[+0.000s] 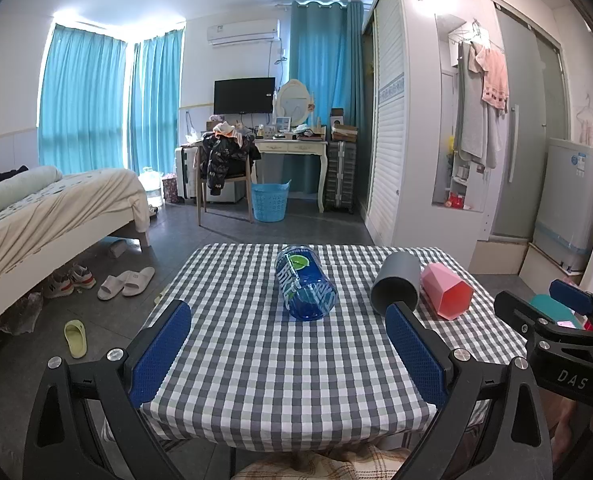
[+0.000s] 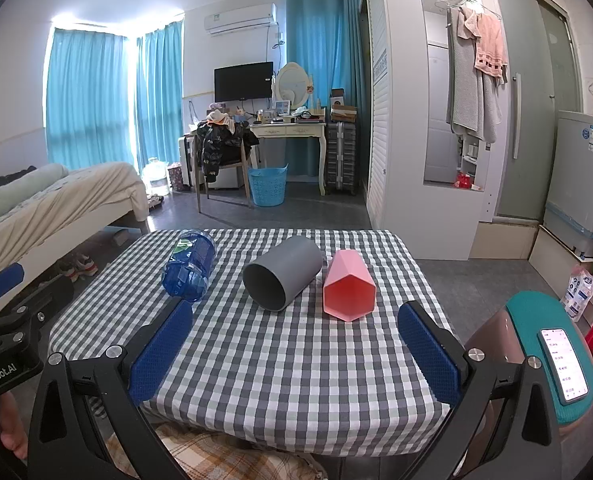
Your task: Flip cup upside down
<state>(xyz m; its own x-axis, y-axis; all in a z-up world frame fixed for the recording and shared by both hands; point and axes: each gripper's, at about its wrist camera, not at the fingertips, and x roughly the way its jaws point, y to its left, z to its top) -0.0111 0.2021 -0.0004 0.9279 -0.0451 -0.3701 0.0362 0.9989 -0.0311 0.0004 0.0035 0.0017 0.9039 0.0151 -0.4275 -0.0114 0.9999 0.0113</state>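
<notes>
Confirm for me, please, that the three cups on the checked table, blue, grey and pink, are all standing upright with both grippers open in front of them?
Not quite: the blue cup, grey cup and pink cup all lie on their sides on the checked table, as the right wrist view shows. The left gripper and right gripper are indeed open.

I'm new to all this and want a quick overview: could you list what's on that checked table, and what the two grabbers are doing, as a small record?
table: checked cloth
blue cup: on its side, left
grey cup: on its side, middle, mouth toward camera
pink cup: on its side, right
left gripper: open, empty, over the near edge
right gripper: open, empty, over the near edge
</notes>
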